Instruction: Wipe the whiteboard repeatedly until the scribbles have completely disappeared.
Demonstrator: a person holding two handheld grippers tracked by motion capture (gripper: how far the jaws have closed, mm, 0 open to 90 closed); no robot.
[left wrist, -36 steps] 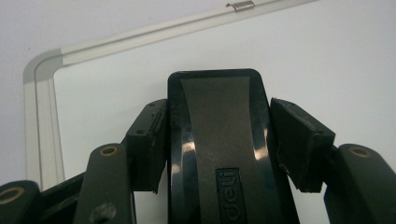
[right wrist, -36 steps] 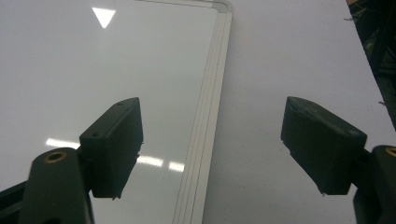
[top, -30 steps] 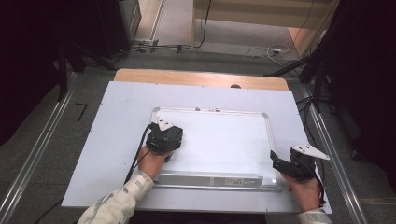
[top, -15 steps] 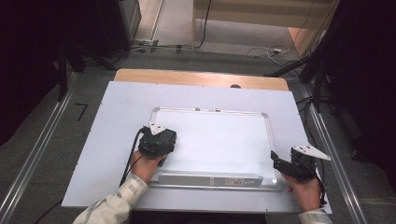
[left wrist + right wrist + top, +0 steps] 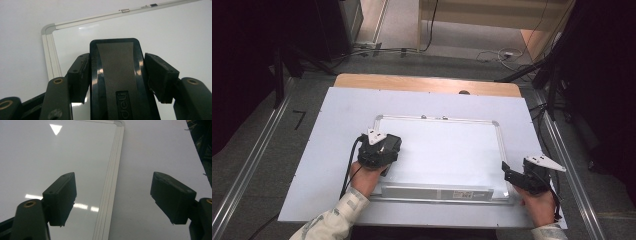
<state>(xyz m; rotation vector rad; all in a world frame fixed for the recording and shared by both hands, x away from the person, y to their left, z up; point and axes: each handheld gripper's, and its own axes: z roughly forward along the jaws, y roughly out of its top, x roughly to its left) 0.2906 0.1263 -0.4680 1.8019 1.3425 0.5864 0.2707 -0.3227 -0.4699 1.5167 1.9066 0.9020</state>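
High view hides a good deal: the left gripper [image 5: 379, 150] covers whatever it carries, the person's forearms are cut off at the bottom edge, and the label on the whiteboard's [image 5: 447, 150] lower tray is too small to read. Left gripper view settles the first point: its jaws are clamped on the long sides of a black eraser [image 5: 117, 75] (partly legible lettering near the bottom edge, cut off by the frame), held over the whiteboard's [image 5: 175, 32] surface close to its corner at 10 o'clock; whether the eraser touches the board cannot be told.

In the right gripper view the right gripper [image 5: 112, 200] stands wide apart and grips nothing, its jaws straddling the whiteboard's [image 5: 50, 157] silver frame edge, one over the board and one over the table [image 5: 155, 150]. From above, the right gripper [image 5: 532, 175] sits at the board's 4 o'clock corner, the left hand [image 5: 364, 180] at 8 o'clock.

The table [image 5: 337, 130] has a pale white top with a strip of bare wood [image 5: 427, 84] at 12 o'clock. Beyond it lies grey floor with loose cables [image 5: 492, 52], and dark stands at both sides.
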